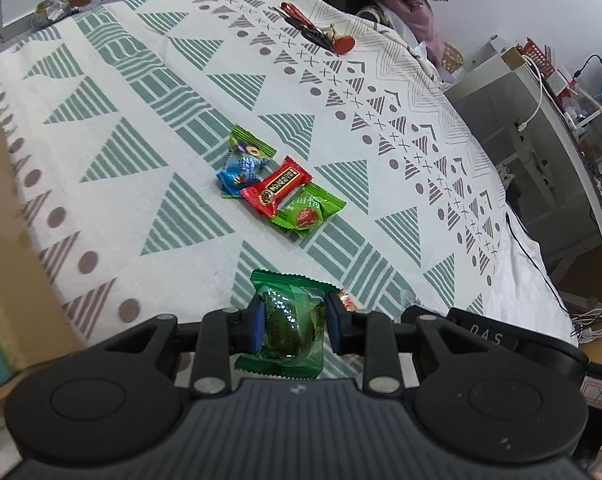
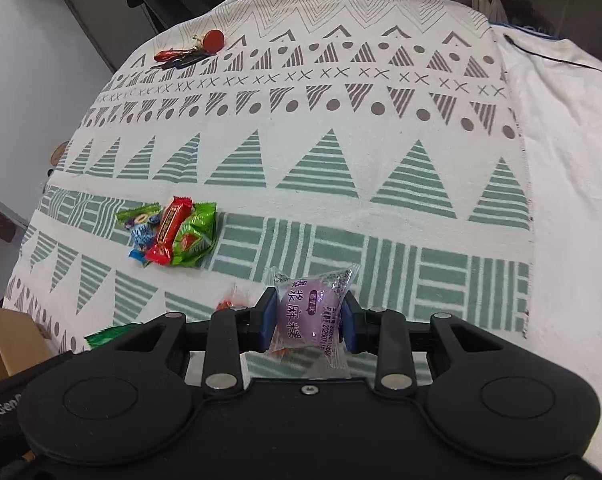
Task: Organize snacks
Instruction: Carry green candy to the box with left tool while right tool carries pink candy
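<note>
My left gripper (image 1: 293, 322) is shut on a dark green snack packet (image 1: 291, 320), held just above the patterned cloth (image 1: 149, 92). My right gripper (image 2: 307, 318) is shut on a clear packet with a purple mochi ball (image 2: 311, 312). A pile of snacks lies on the cloth: a red packet (image 1: 277, 190), a light green packet (image 1: 307, 210), a blue candy (image 1: 239, 174) and a small green packet (image 1: 249, 145). The same pile shows left of centre in the right wrist view (image 2: 169, 234). An orange wrapper (image 2: 231, 302) lies just left of the right gripper's fingers.
A red keyring with keys (image 1: 321, 34) lies at the far side of the cloth. A cardboard box (image 2: 5, 340) stands at the near left. A desk with cables (image 1: 541, 92) stands to the right. A black cable (image 2: 561, 60) runs over the white sheet.
</note>
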### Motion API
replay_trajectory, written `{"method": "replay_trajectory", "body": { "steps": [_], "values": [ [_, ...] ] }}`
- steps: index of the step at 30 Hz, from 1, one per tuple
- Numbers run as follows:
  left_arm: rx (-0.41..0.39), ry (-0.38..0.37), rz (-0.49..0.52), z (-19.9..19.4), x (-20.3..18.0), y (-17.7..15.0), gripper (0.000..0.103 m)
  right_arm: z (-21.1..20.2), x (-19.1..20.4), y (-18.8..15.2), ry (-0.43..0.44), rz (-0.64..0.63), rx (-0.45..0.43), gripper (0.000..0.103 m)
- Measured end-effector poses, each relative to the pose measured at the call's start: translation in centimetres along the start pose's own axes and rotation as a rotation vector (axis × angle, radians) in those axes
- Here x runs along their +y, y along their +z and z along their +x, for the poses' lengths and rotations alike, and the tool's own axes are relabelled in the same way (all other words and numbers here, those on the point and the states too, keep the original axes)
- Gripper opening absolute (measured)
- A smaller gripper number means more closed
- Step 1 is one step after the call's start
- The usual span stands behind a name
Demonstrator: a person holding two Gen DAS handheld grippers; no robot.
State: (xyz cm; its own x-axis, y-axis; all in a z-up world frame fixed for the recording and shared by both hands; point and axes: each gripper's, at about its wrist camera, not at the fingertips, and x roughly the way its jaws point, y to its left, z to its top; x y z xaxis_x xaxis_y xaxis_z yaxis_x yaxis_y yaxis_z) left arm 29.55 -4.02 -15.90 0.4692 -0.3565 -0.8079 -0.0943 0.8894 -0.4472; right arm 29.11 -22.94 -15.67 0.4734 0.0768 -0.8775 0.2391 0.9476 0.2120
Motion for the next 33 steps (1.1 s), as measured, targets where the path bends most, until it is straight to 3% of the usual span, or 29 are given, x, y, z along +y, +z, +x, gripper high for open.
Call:
{"method": "replay_trajectory", "body": {
  "steps": [13, 33],
  "values": [
    [-0.051, 0.006, -0.005, -6.3, 2.0, 0.0, 0.029, -5.1, 3.3, -1.7, 0.03, -0.012, -0.057, 0.032],
    [-0.152, 0.052, -0.075, -14.4, 9.7, 0.3, 0.029, -8.1, 13.9, -4.7, 0.117, -0.147, -0.082, 0.032]
  ]
}}
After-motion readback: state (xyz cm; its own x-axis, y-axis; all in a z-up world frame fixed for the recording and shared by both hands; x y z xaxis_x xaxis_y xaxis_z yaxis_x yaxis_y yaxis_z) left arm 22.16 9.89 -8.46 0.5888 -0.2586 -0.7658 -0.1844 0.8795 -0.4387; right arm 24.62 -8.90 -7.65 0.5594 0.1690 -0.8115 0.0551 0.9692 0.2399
